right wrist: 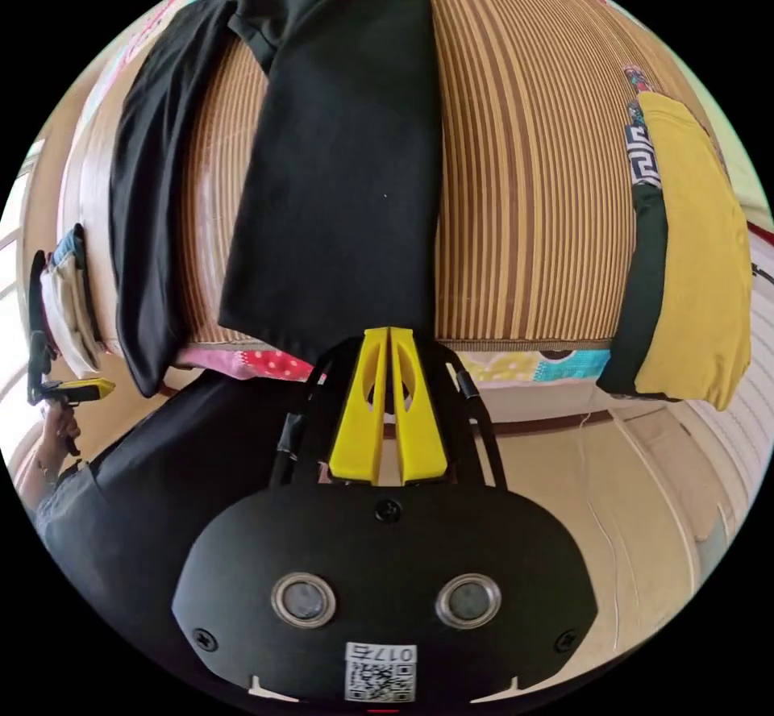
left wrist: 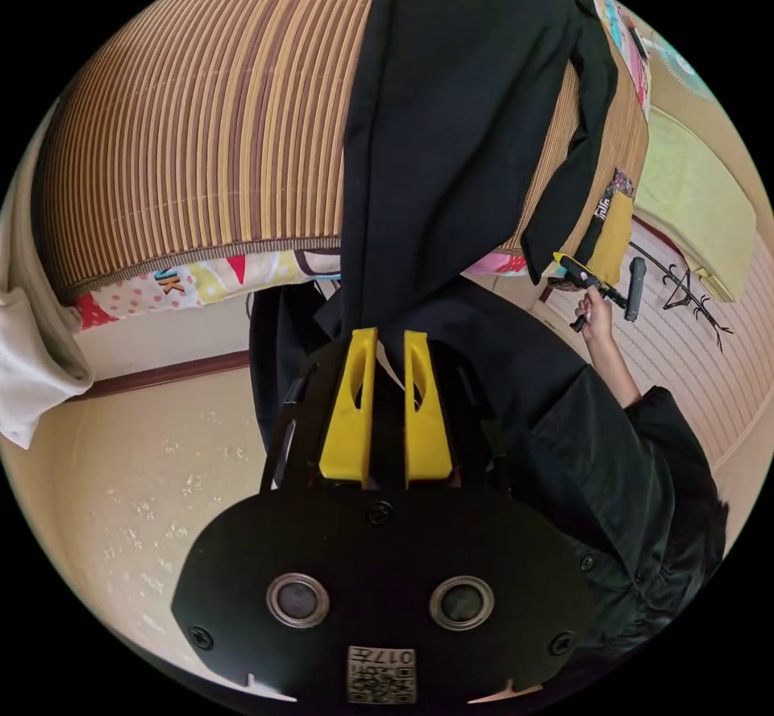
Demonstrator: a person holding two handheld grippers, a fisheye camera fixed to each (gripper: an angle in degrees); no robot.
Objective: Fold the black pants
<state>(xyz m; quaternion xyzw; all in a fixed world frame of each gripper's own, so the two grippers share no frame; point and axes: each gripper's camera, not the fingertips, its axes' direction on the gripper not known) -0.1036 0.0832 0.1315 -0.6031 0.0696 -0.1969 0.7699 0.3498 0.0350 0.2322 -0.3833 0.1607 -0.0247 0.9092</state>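
Pants (left wrist: 451,127): draped over striped mat (left wrist: 201,127), legs running ahead of both jaw pairs.
Left gripper (left wrist: 385,345): clenched on a pant hem.
Right gripper (right wrist: 390,343): jaws pressed together — hem pinched.

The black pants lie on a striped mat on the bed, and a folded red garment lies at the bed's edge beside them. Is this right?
Not quite: the folded garment at the bed's edge is yellow, not red, as the right gripper view shows. The black pants do lie on the striped mat.
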